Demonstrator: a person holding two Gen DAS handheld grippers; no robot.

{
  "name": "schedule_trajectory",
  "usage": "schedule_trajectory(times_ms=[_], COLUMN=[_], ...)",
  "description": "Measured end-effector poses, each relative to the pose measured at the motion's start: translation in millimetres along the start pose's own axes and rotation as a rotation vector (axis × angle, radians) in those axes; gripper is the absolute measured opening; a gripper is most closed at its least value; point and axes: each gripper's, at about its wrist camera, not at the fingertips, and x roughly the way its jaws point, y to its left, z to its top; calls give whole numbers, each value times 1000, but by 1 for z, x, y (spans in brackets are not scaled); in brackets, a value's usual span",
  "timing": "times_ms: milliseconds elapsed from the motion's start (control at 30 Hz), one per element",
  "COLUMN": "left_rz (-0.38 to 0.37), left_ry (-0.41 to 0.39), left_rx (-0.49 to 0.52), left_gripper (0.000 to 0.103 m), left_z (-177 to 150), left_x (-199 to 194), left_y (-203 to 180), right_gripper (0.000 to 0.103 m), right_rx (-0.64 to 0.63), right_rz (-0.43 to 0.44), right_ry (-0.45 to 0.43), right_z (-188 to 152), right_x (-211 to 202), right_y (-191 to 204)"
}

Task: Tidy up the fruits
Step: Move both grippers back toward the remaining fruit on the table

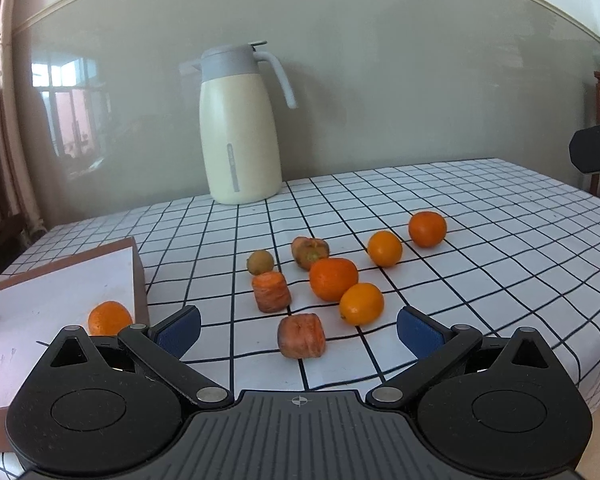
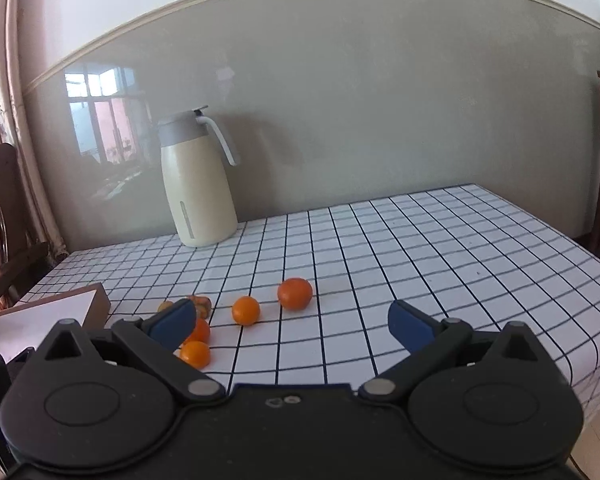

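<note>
Several fruits lie on the checked tablecloth (image 1: 480, 240): oranges (image 1: 333, 279) (image 1: 427, 229), smaller yellow-orange fruits (image 1: 361, 303) (image 1: 385, 248), a small green-brown fruit (image 1: 260, 262) and reddish-brown chunks (image 1: 301, 336) (image 1: 271, 291) (image 1: 310, 253). One orange (image 1: 109, 317) lies in the shallow white-lined box (image 1: 40, 304) at left. My left gripper (image 1: 299, 330) is open, its jaws standing either side of the nearest chunk. My right gripper (image 2: 292, 326) is open and empty above the cloth, right of the fruits (image 2: 295, 293) (image 2: 245, 310) (image 2: 195, 354).
A cream thermos jug (image 1: 240, 128) stands at the back by the wall; it shows in the right wrist view (image 2: 196, 184) too. The box (image 2: 52, 312) sits near the table's left edge. A wooden chair (image 2: 4, 216) stands left of the table. The right gripper's edge (image 1: 596, 148) shows at far right.
</note>
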Motion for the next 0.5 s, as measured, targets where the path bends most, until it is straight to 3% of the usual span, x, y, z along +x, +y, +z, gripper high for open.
schedule_trajectory(times_ms=[167,367,500], left_rz=[20,48,62], left_ry=[4,6,8], left_rx=[6,-25,-43], left_gripper=[103,103,103], left_z=[0,-2,-3], left_x=[5,8,9], left_y=[1,10,14], right_gripper=[97,97,81], right_rx=[25,23,24], right_rz=[24,40,57], right_ry=[-8,58,100], right_z=[-2,-7,-6], right_x=[14,57,85], right_y=[-11,-21,-22])
